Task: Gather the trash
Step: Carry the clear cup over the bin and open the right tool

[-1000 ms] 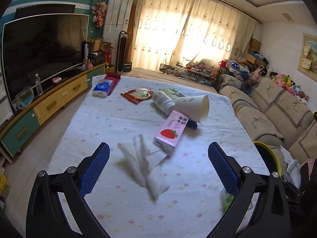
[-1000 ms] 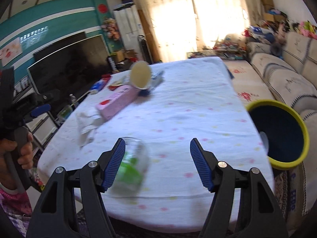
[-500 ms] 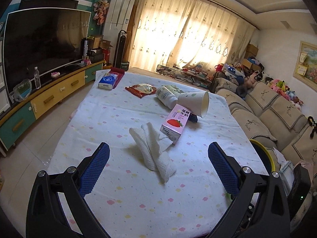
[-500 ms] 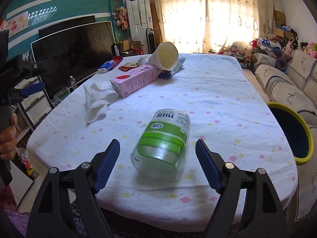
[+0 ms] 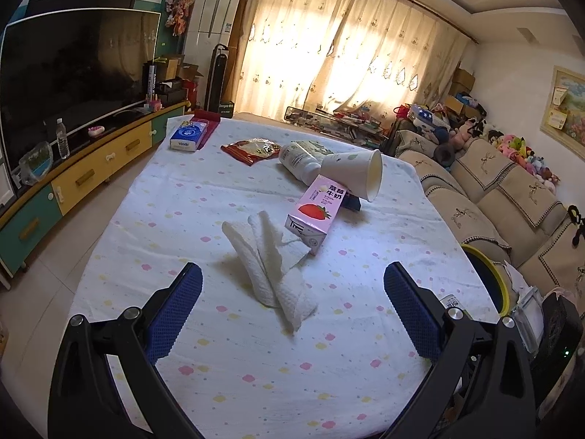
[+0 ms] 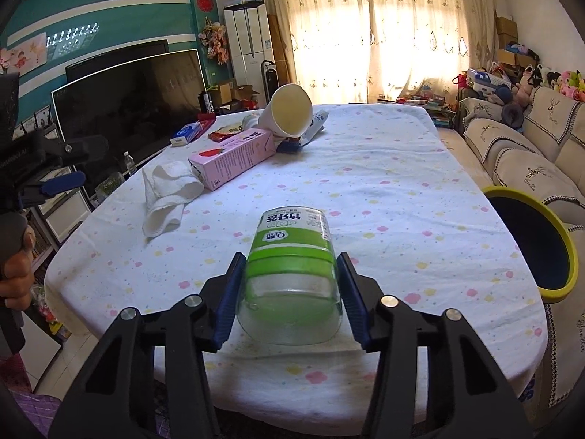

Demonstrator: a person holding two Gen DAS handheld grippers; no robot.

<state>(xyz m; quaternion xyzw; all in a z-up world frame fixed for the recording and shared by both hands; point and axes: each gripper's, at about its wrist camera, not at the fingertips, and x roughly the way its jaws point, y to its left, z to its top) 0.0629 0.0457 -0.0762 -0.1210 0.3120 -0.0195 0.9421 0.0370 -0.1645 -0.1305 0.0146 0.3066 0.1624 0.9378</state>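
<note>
Bottle (image 6: 290, 274) with the green label, lying on its side near my edge of the table (image 6: 402, 190), now sits between my right gripper's (image 6: 289, 292) pads, which have closed from wide onto its sides; I judge the grab made, with the yellow-rimmed bin (image 6: 535, 241) just right. My left gripper (image 5: 292, 307) has backed off, jaws still wide and empty, above the tissue (image 5: 272, 263). Farther on lie a pink carton (image 5: 314, 216) and paper cup (image 5: 353, 173); television (image 5: 73, 69), bright curtains (image 5: 329, 47) and sofa (image 5: 512, 190) surround us.

bottle (image 6: 290, 256) lies on the table (image 6: 402, 190) between the claw (image 6: 290, 289) pads, bin (image 6: 541, 241) right.
</note>
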